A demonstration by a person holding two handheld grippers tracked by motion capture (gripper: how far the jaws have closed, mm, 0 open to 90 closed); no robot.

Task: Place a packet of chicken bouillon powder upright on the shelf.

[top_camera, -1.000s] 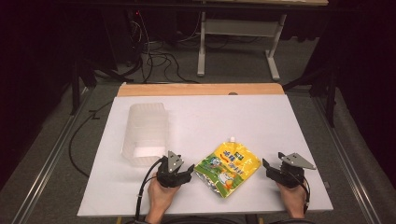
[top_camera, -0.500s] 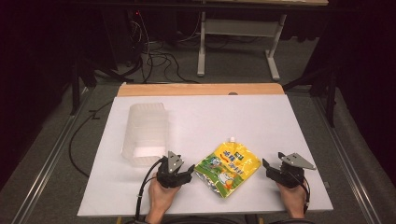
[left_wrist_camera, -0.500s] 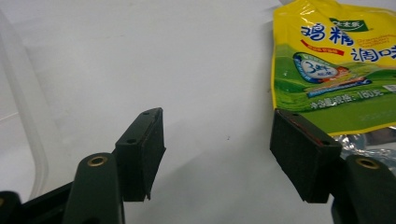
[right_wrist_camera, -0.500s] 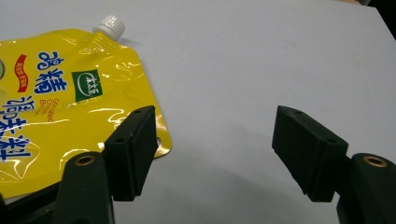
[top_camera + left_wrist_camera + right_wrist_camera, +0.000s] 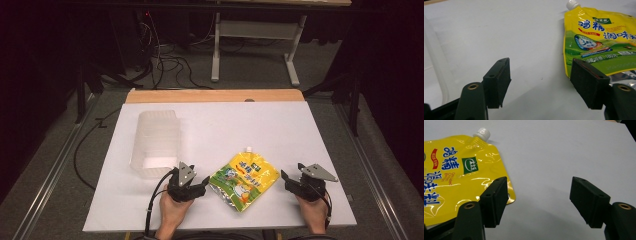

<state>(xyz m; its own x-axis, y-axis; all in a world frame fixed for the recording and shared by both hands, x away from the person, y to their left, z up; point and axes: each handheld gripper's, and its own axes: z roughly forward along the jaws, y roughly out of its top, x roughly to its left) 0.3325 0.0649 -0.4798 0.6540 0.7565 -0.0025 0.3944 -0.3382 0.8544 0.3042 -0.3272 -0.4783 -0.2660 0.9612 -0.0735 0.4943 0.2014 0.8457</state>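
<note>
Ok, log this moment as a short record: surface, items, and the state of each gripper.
surface: white table
pouch: yellow spouted pouch, lying flat between the grippers, white cap pointing away from the person
container: clear plastic container, left of the pouch
left gripper: open, holding nothing
right gripper: open, holding nothing

A lab: white test table (image 5: pixel 210 135), floor cables (image 5: pixel 165 62), metal bench frame (image 5: pixel 255 30), dark surroundings.

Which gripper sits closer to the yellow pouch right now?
The left gripper, nearly at the yellow pouch; the right gripper stands clearly apart.
</note>
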